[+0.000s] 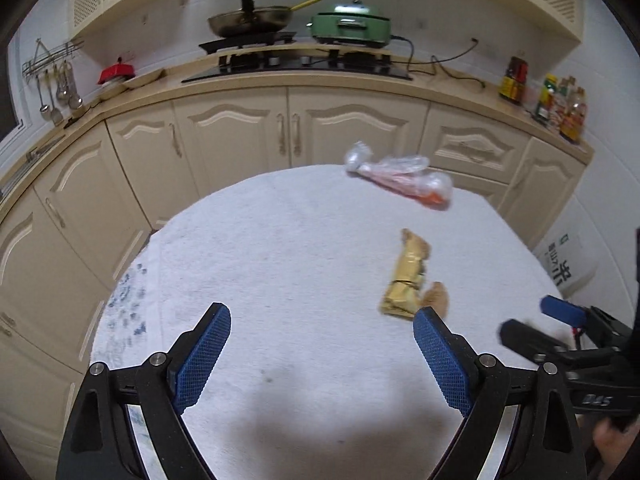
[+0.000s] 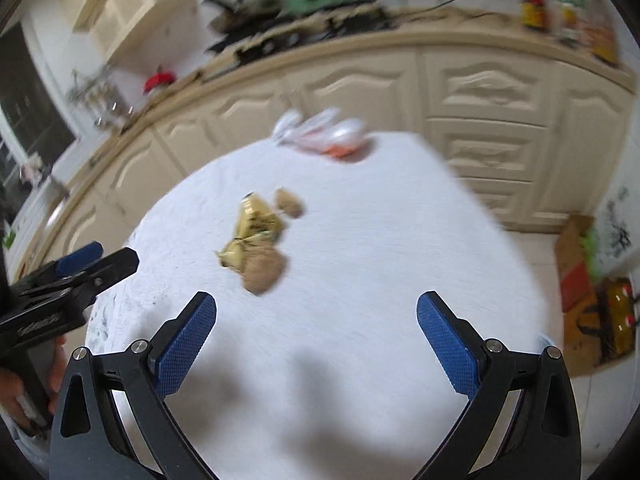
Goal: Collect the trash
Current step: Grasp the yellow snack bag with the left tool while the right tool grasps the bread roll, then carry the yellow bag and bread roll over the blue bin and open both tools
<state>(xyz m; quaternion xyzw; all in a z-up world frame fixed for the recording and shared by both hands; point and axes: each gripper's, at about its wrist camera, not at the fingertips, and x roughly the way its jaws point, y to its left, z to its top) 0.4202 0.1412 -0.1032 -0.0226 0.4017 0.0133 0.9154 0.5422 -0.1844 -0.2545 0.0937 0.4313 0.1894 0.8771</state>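
Left wrist view: fingers [image 1: 322, 320] apart and empty; beyond them, the crumpled yellow wrapper [image 1: 406, 280] looks light and crushable, best pinched at its cinched middle.

2 grippers [image 1: 322, 314] [image 2: 316, 302], 1 yellow wrapper [image 1: 406, 280], 2 brown lumps [image 2: 262, 266], 1 clear plastic bag [image 1: 404, 176].

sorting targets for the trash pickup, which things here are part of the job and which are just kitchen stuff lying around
Job:
- yellow wrapper on the white table cloth
- brown crumpled scraps beside it
- clear plastic bag near the far edge
- left gripper and right gripper, both open and empty

Just there:
- wok
- green cooker
- sauce bottles
- hanging ladles
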